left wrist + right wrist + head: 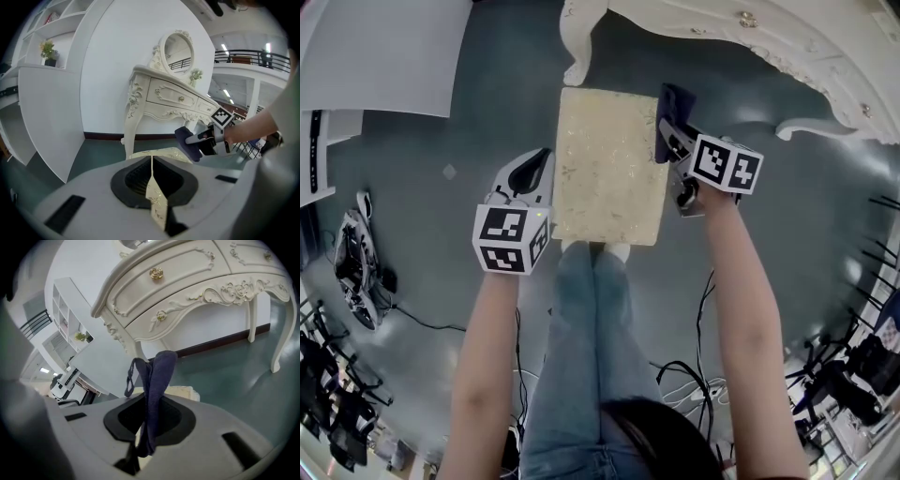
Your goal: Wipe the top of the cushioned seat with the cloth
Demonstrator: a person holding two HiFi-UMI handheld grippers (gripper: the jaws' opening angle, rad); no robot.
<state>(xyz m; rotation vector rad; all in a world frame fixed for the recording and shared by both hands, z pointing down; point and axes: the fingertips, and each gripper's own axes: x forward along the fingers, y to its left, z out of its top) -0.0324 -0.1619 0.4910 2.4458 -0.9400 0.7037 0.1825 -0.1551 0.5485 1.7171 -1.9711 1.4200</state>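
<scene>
Head view is showing the cushioned seat point(605, 164) between both grippers. The right gripper point(668, 133) is clamping the dark cloth point(674, 105) at the seat's far right corner, and the left gripper point(540, 166) is pinching the seat's left edge. Wiping is looking barely begun, with the whole top remaining.

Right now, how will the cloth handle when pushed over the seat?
Probably floppy: the cloth droops in folds past the right claw. Likely light, held by one pinch. May bunch rather than slide flat on the textured seat.
</scene>
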